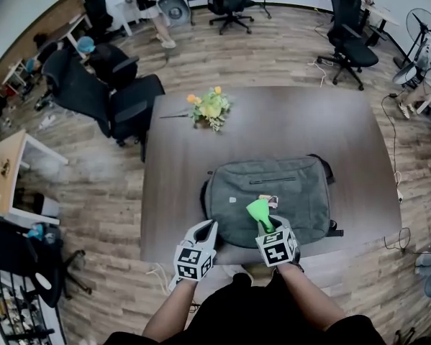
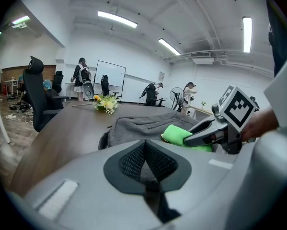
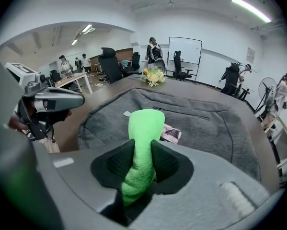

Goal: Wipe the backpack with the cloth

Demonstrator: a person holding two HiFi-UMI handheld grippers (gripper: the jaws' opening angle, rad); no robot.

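Note:
A grey backpack point(image 1: 273, 196) lies flat on the dark wooden table point(image 1: 186, 157), near its front edge. My right gripper point(image 1: 267, 225) is shut on a bright green cloth point(image 1: 259, 211) that sticks out over the backpack's near side. In the right gripper view the green cloth point(image 3: 144, 128) rises between the jaws above the backpack point(image 3: 205, 123). My left gripper point(image 1: 204, 230) hovers at the backpack's front left corner with its jaws closed on nothing. From the left gripper view I see the backpack point(image 2: 138, 126), the cloth point(image 2: 177, 134) and the right gripper point(image 2: 205, 133).
A small bunch of yellow and orange flowers point(image 1: 209, 108) stands on the far left part of the table. Black office chairs point(image 1: 121, 99) crowd the table's left side, another chair point(image 1: 352, 45) is beyond it. People move at the far end of the room.

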